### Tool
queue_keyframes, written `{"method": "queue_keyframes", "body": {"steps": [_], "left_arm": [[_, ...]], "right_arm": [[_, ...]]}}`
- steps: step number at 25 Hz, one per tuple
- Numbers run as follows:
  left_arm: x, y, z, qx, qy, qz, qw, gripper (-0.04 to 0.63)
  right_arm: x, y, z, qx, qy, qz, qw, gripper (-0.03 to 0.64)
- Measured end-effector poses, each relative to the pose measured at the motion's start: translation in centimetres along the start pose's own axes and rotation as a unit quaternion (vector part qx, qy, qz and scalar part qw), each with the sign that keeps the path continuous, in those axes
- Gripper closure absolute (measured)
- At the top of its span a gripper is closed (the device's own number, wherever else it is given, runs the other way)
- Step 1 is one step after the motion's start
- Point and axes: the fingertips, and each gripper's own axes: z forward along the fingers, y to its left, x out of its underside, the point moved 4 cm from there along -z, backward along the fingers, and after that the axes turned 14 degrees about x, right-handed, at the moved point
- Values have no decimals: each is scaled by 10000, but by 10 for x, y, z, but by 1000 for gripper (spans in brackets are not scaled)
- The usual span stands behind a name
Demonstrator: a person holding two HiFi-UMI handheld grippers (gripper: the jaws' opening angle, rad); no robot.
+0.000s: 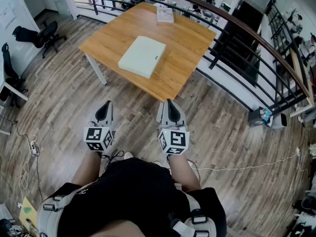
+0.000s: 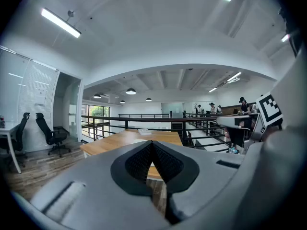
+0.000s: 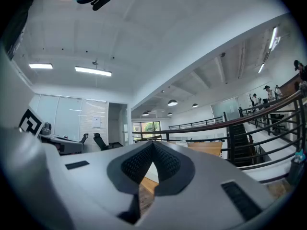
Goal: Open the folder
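Note:
A pale, closed folder [image 1: 142,56] lies flat on the wooden table [image 1: 187,48], near its front edge. My left gripper [image 1: 103,111] is held in front of the person's body, well short of the table, its jaws shut with nothing between them. My right gripper [image 1: 171,110] hangs beside it, also shut and empty, pointing toward the table's near corner. In the left gripper view the tabletop [image 2: 124,139] shows past the closed tips [image 2: 152,143]. The right gripper view shows the closed tips [image 3: 153,143] and a strip of table [image 3: 206,147] beyond.
A small booklet [image 1: 165,15] lies at the table's far edge. A dark metal railing [image 1: 237,31] curves behind and to the right of the table. Office chairs [image 1: 42,33] stand at the left. Cables [image 1: 29,149] trail on the wood floor.

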Motion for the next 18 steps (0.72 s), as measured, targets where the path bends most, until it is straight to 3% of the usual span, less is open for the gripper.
{"method": "queue_keyframes", "body": {"steps": [8,18], "left_arm": [[-3,8,-12,89,3,275,9996,594],[5,47,-24,214,-29,161,9996,594]], "right_arm": [[12,29,1,-116,157,-35,9998,612],[14,75,11,-52,178,-170,9997,611]]}}
